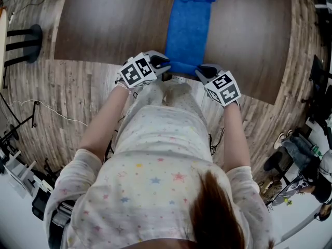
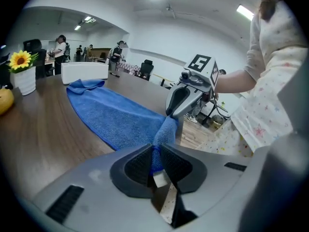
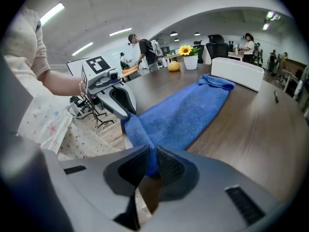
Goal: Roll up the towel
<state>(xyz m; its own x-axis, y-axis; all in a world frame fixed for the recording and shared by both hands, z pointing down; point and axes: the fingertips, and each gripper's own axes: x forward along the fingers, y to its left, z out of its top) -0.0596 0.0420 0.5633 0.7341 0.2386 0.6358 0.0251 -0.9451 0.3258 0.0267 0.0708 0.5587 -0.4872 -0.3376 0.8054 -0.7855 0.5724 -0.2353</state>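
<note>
A blue towel (image 1: 188, 29) lies stretched lengthwise on the dark wooden table (image 1: 104, 25), its far end bunched. Its near edge sits at the table's front edge. My left gripper (image 1: 165, 66) is shut on the towel's near left corner (image 2: 164, 134). My right gripper (image 1: 199, 72) is shut on the near right corner (image 3: 140, 134). Both corners are pinched up between the pads, so the near edge is gathered between the two grippers. In the left gripper view the right gripper (image 2: 174, 111) faces me, and the left gripper (image 3: 129, 111) faces the right gripper view.
A white box (image 2: 84, 72) stands past the towel's far end. A white pot with a sunflower (image 2: 21, 71) and a yellow fruit (image 2: 4, 100) stand on the table to the left. People stand in the background. Chairs and cables stand on the floor round the table.
</note>
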